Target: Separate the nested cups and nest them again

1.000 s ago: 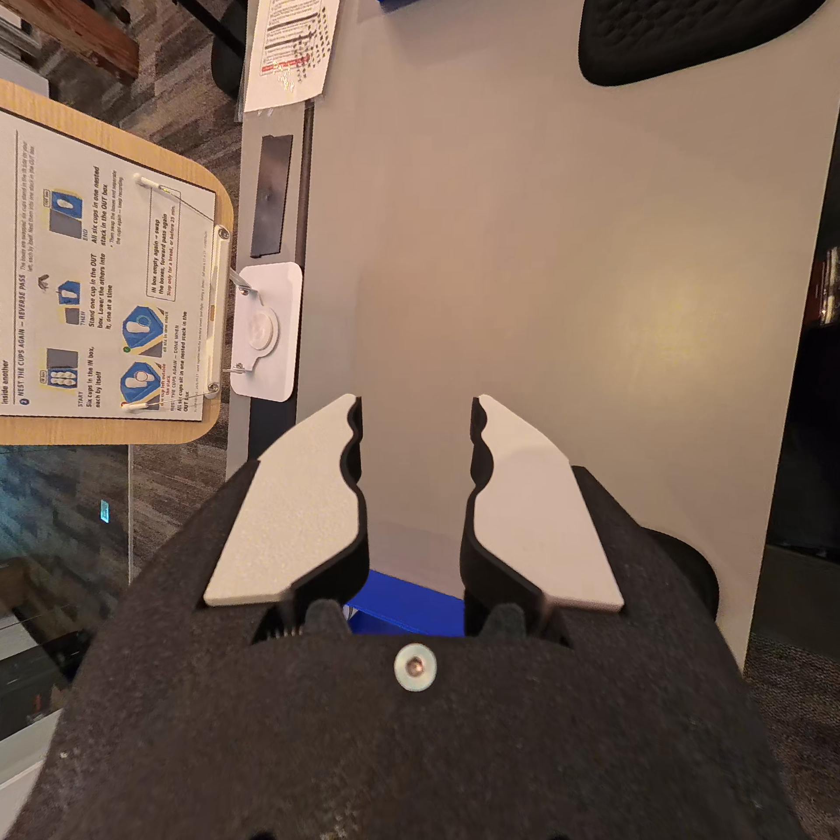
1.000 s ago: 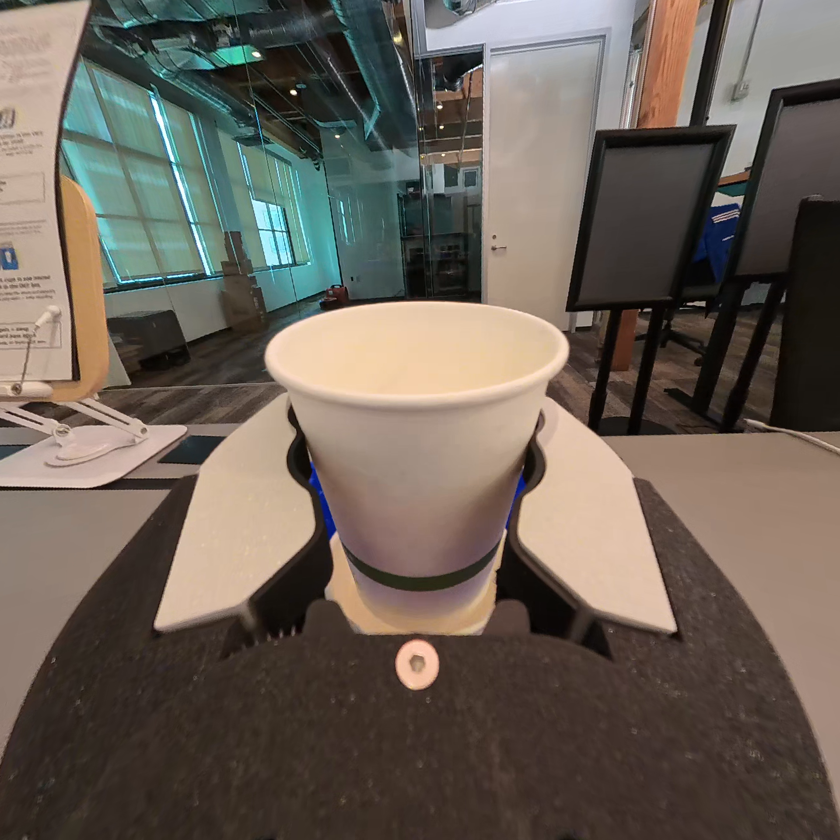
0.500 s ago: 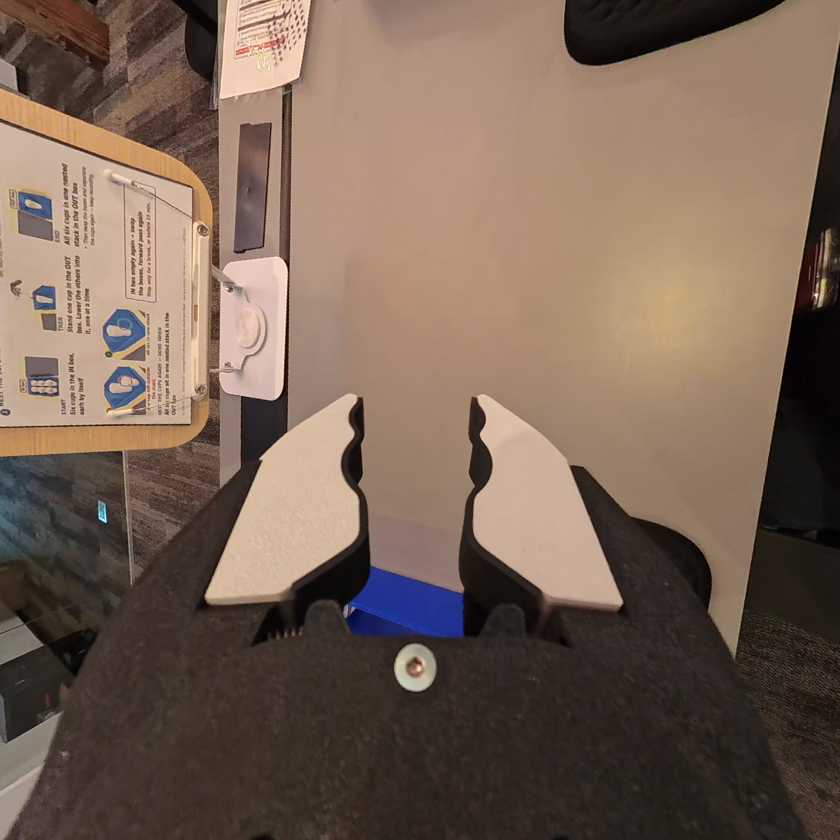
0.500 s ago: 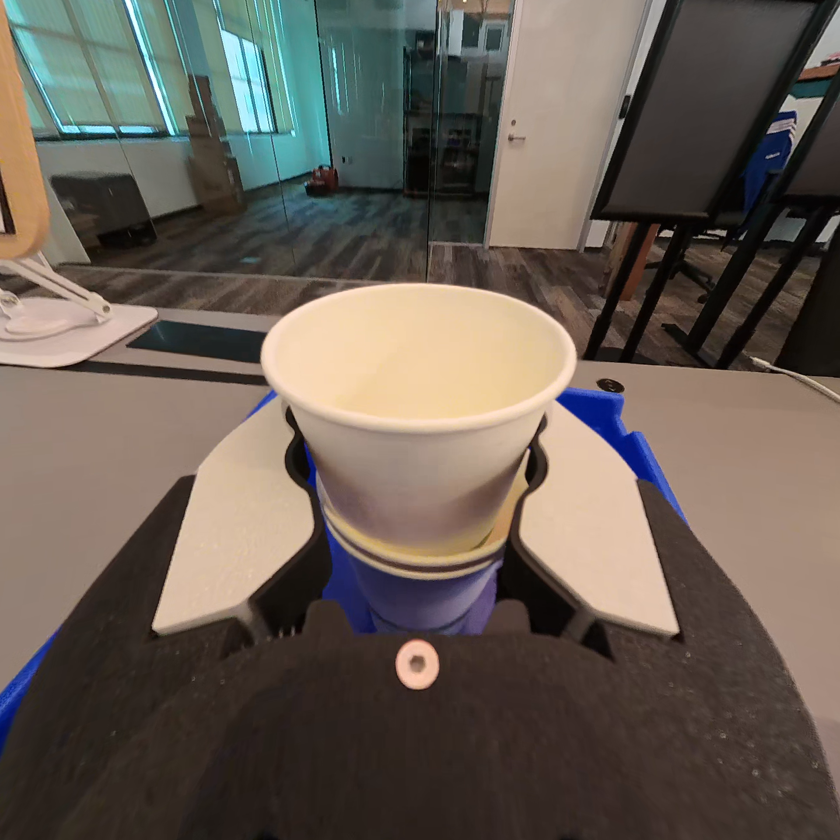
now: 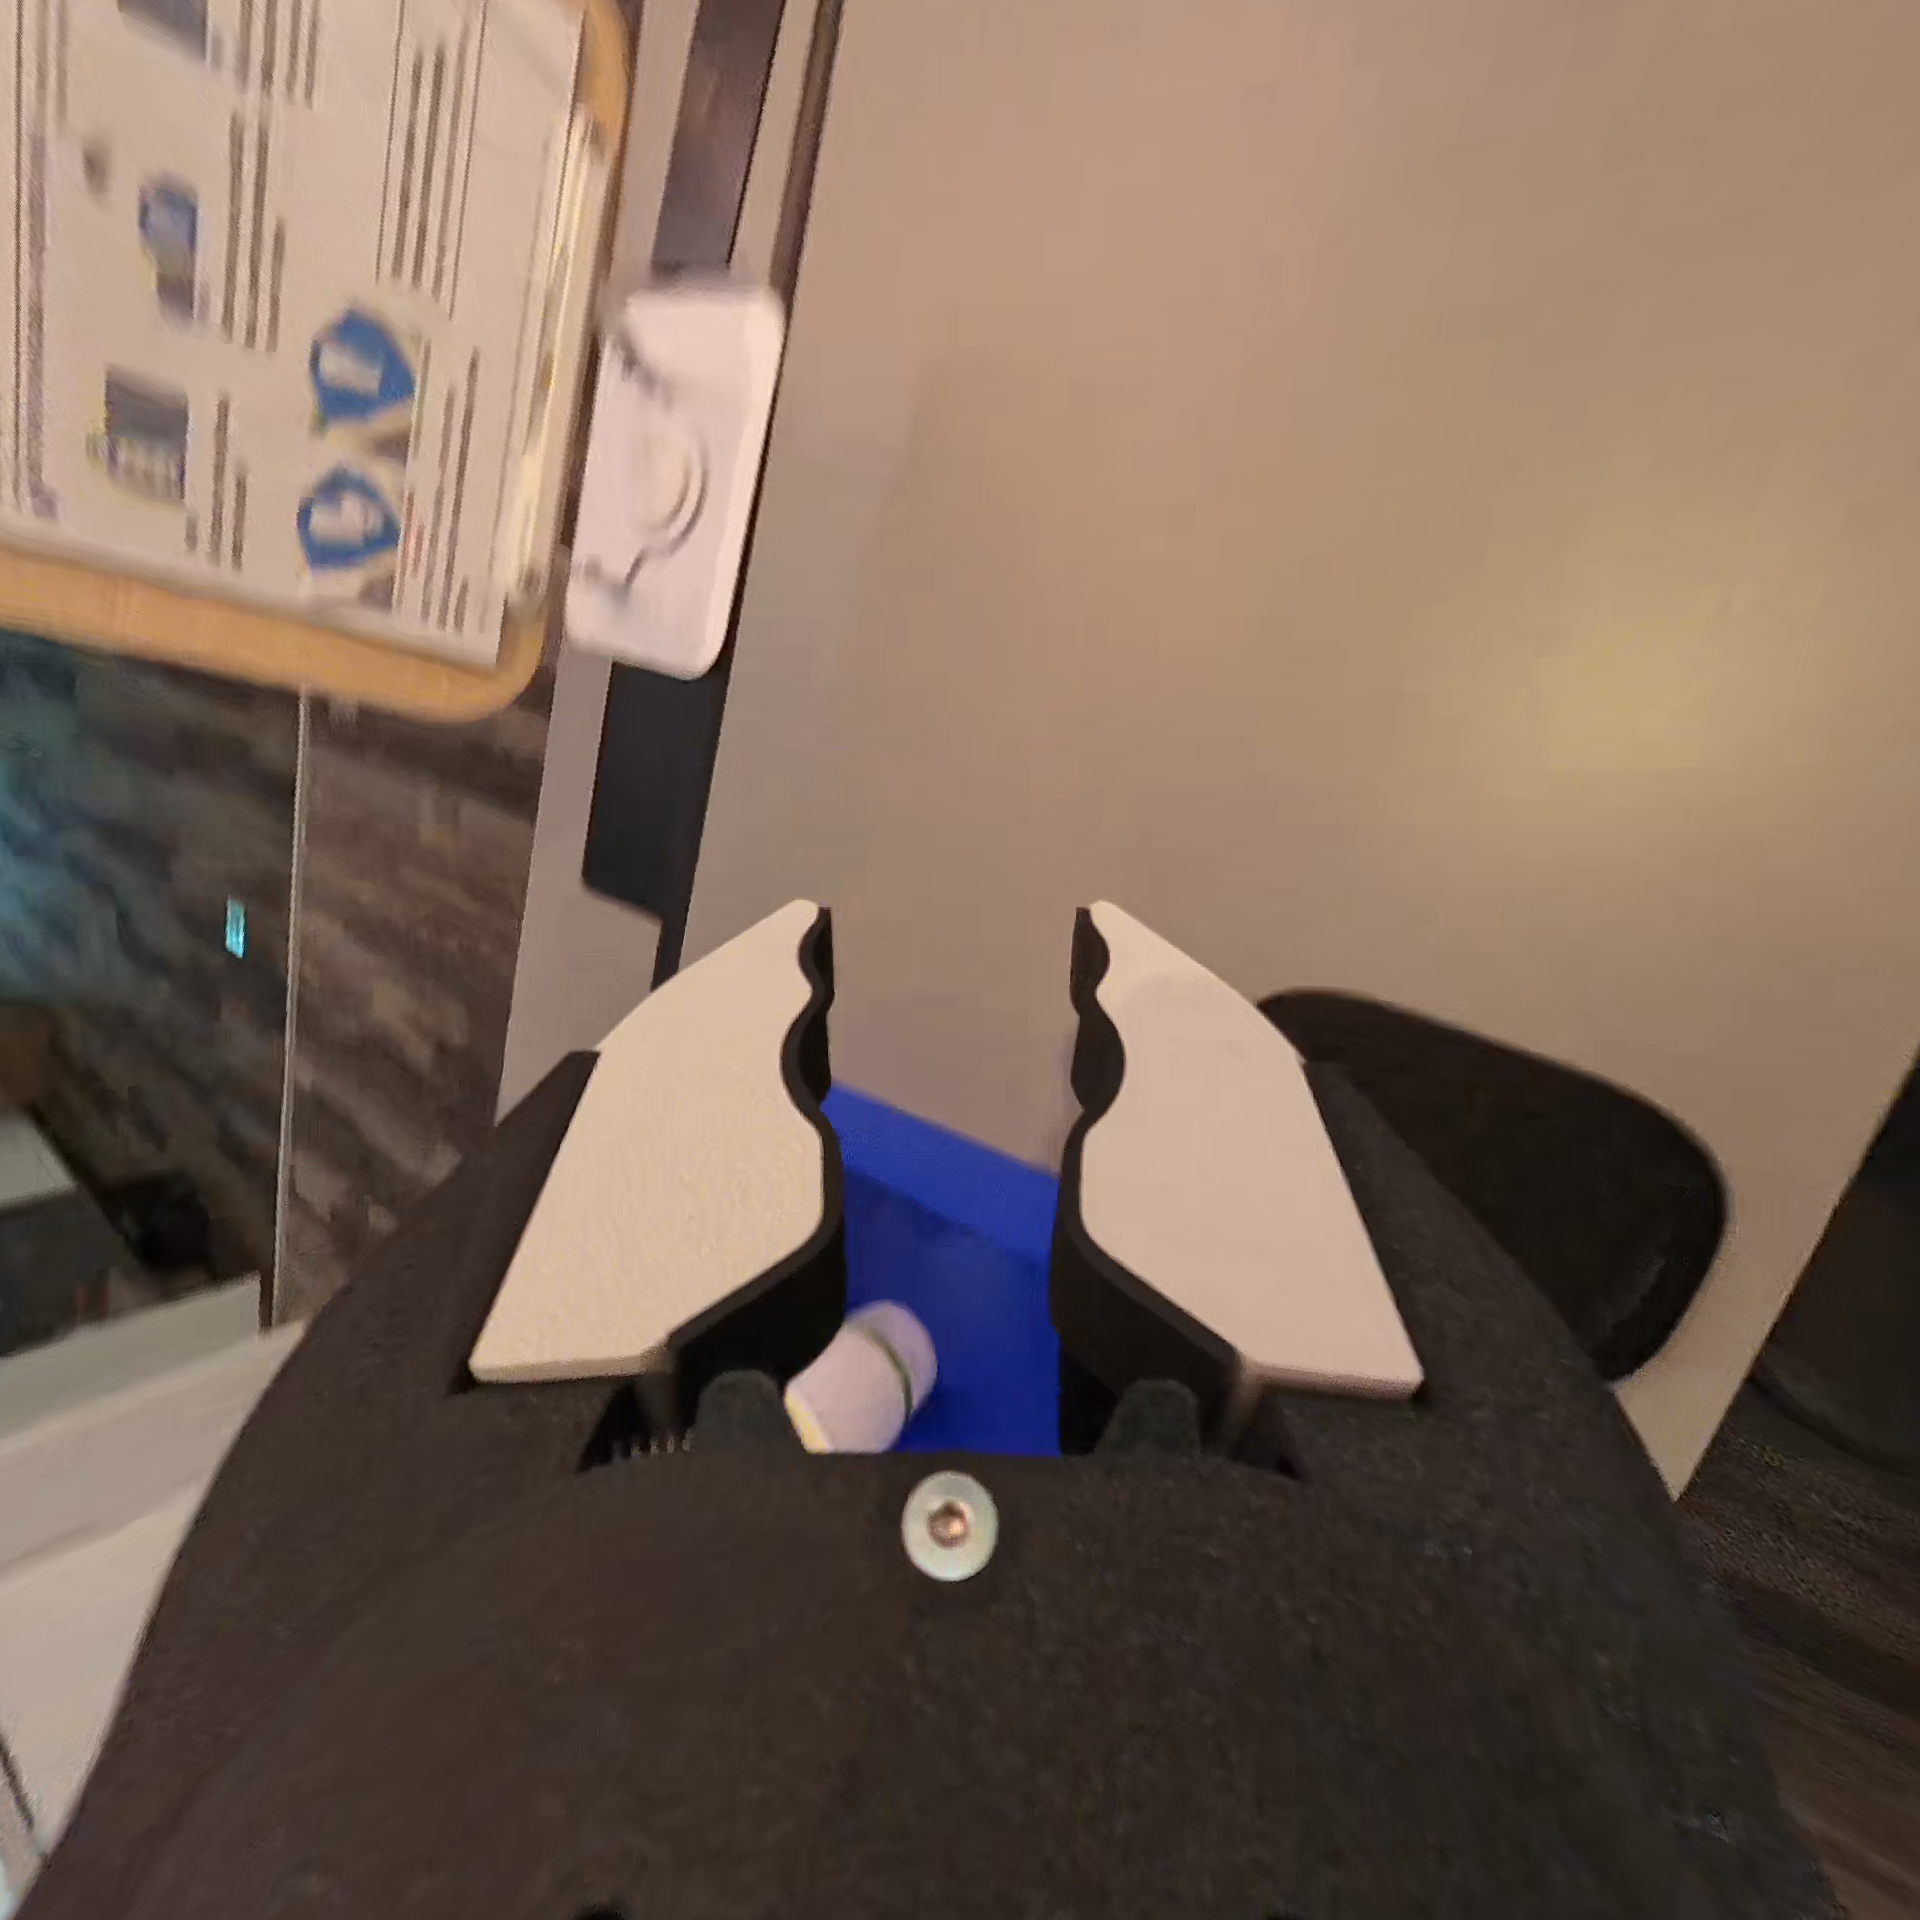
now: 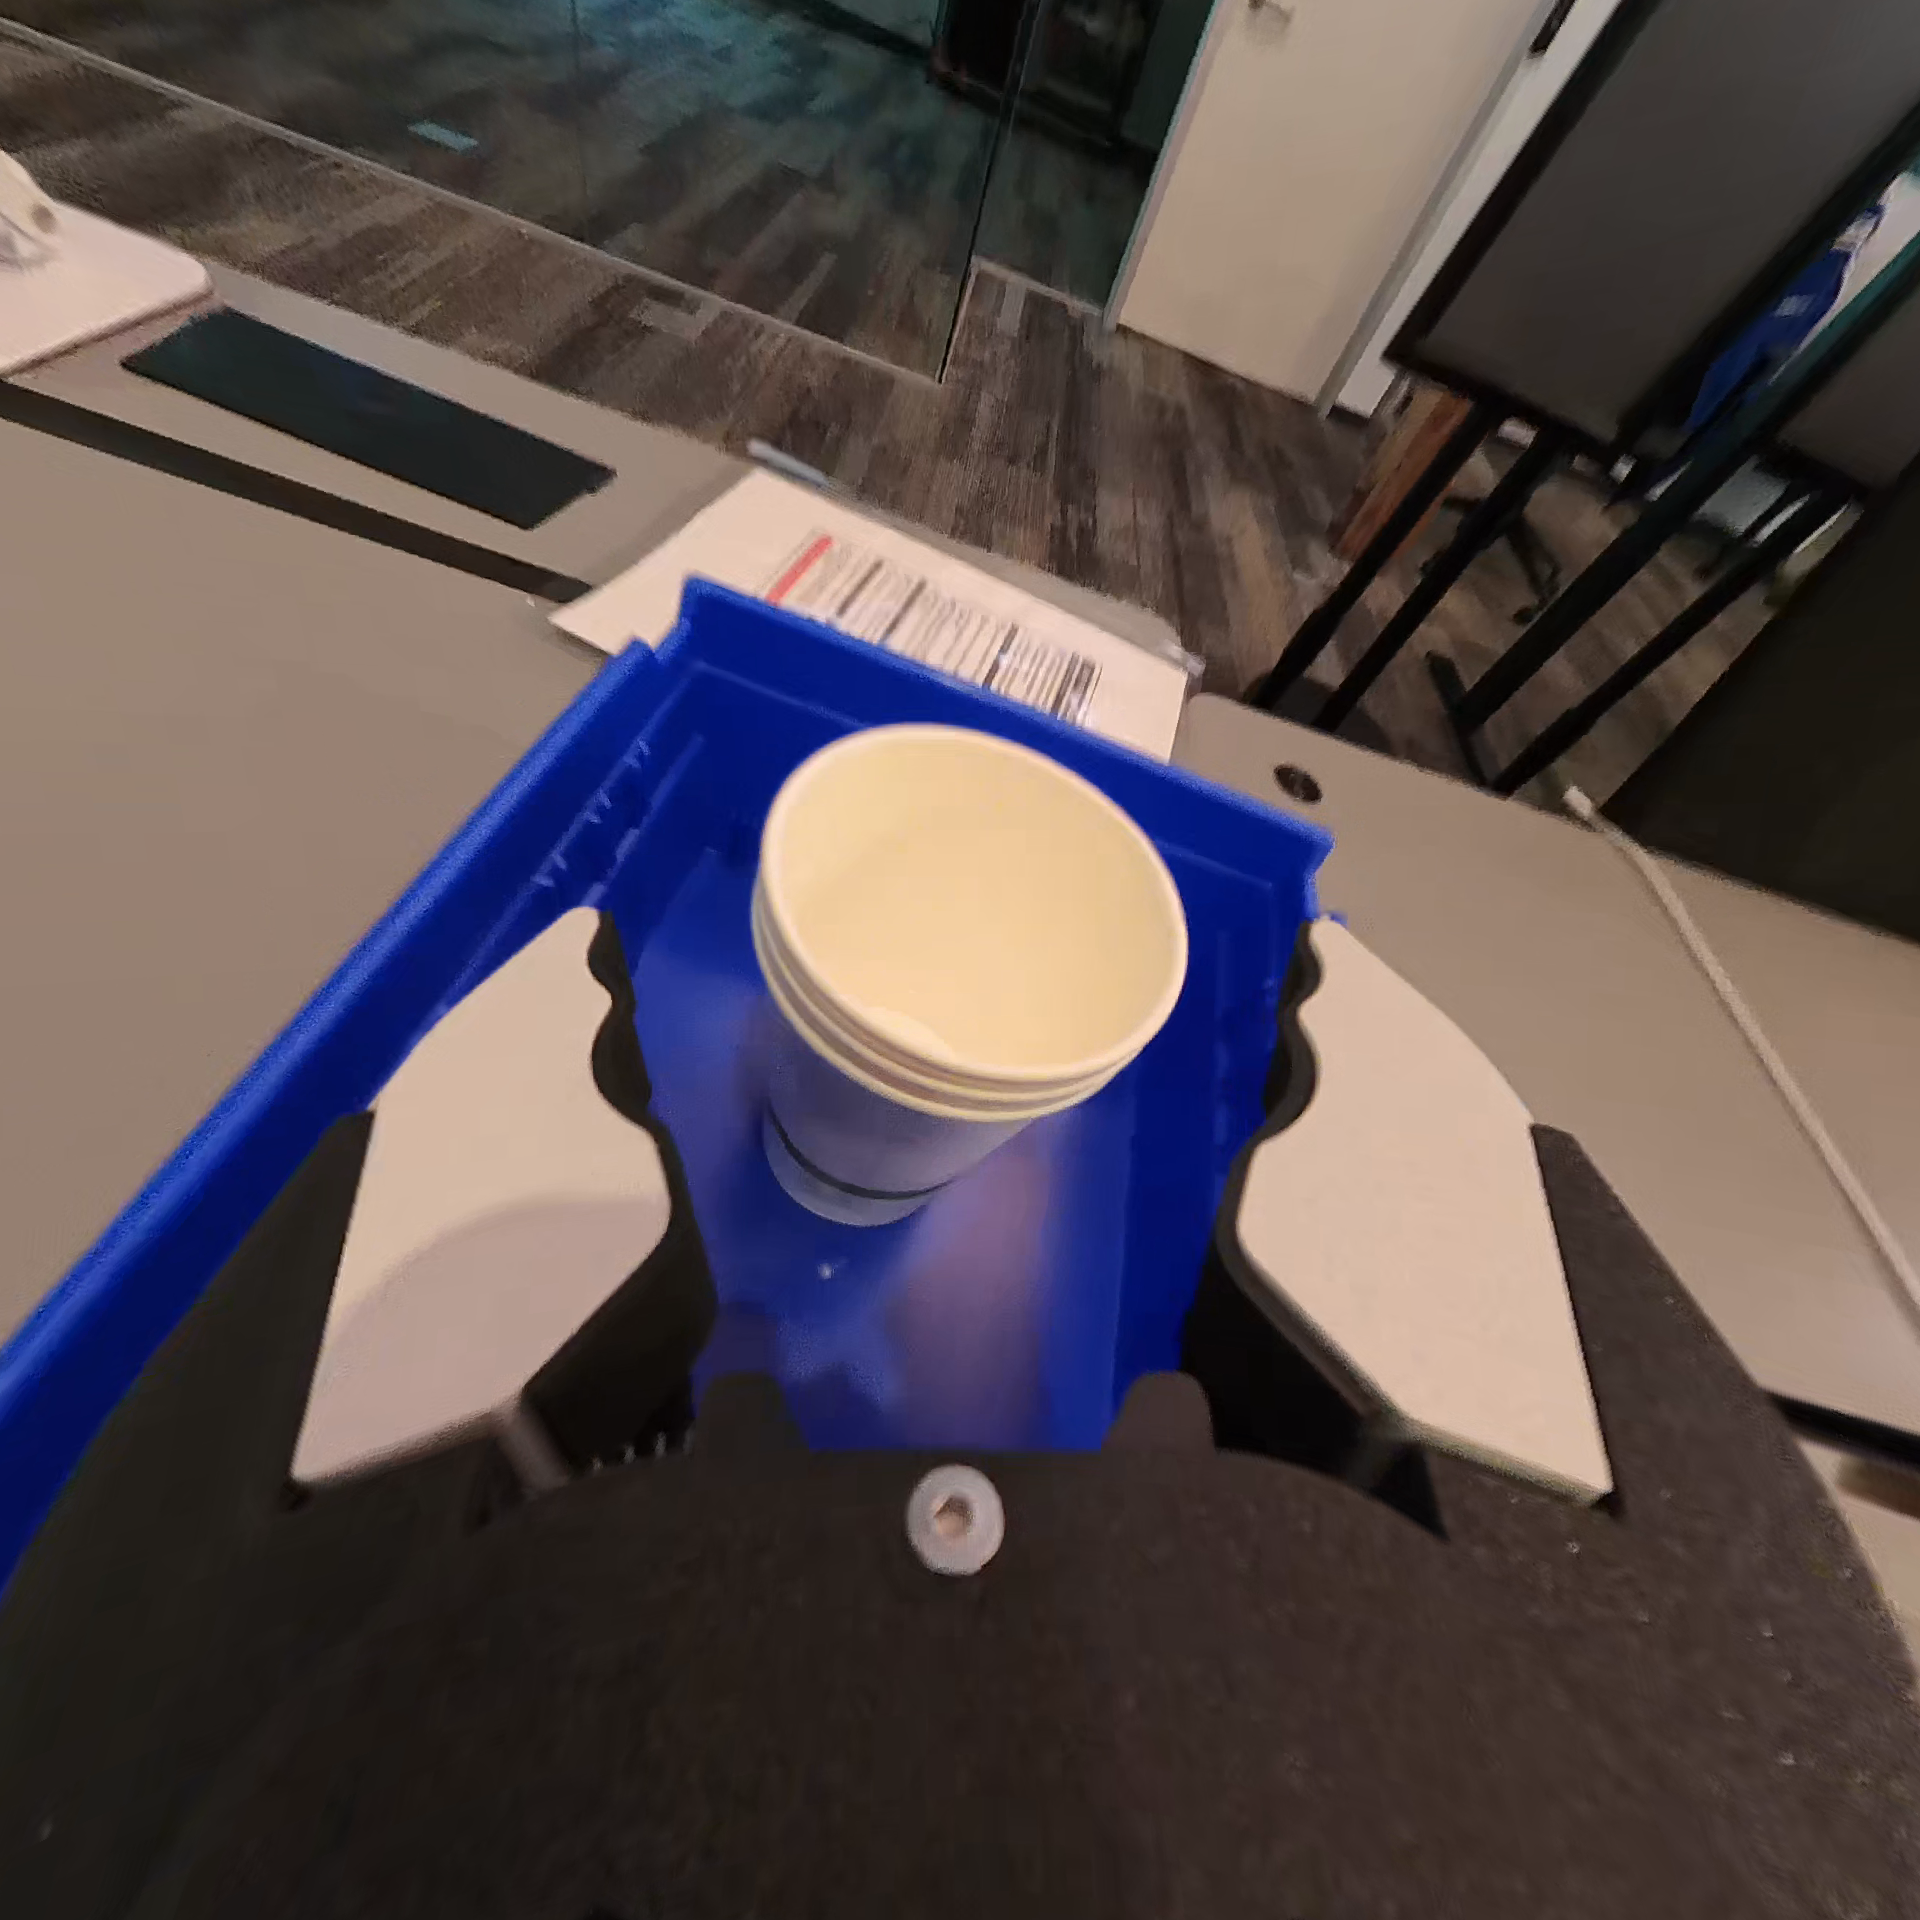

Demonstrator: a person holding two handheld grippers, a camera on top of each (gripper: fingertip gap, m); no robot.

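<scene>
2 tongs [image 5: 951,1023] [image 6: 951,1023] gape empty; 1 cup stack [image 6: 961,977] stands in 1 blue bin [image 6: 436,997].

**Both grippers open, nothing gripped**

The left black foam-covered gripper with pale grey finger plates [image 5: 951,1023] fills the lower half of its frame, jaws parted with a clear gap between them. The right black foam-covered gripper of the same build [image 6: 951,1023] points downward, jaws spread wider toward the frame's sides, holding nothing.
</scene>
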